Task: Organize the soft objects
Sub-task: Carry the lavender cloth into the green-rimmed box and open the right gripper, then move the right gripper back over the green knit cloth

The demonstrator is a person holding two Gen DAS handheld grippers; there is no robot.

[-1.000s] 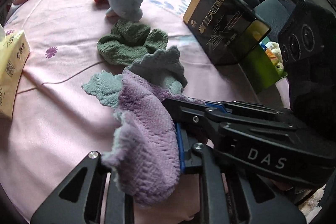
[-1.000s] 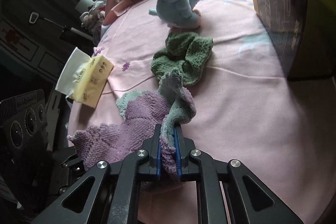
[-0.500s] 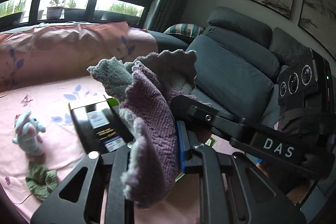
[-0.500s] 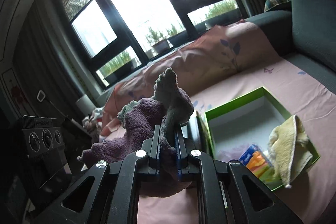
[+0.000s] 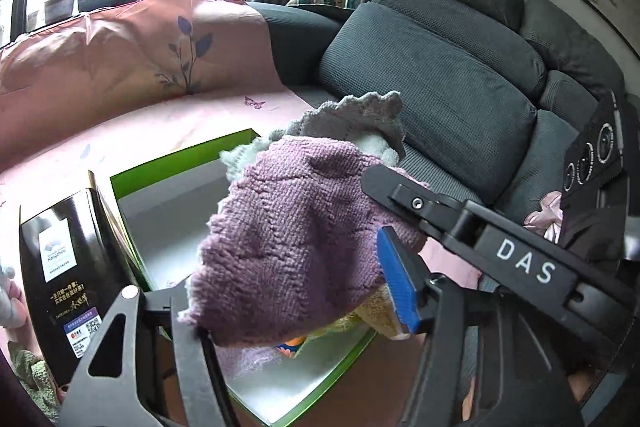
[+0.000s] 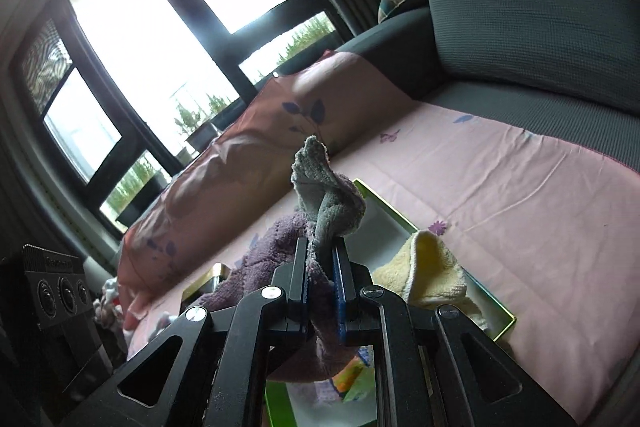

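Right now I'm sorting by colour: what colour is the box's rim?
Bright green rim on the box, clearest in the left wrist view.

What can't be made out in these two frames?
- Box floor, left wrist: mostly hidden by the purple towel.
- Left gripper grip: towel covers its left finger.
- Colourful item in the box, right wrist: hidden by the right gripper; identity unclear.
- Yellow towel: lower part behind that gripper.

Nubby purple terry towel, glossy black box lid, smooth pink sheet, probably cotton
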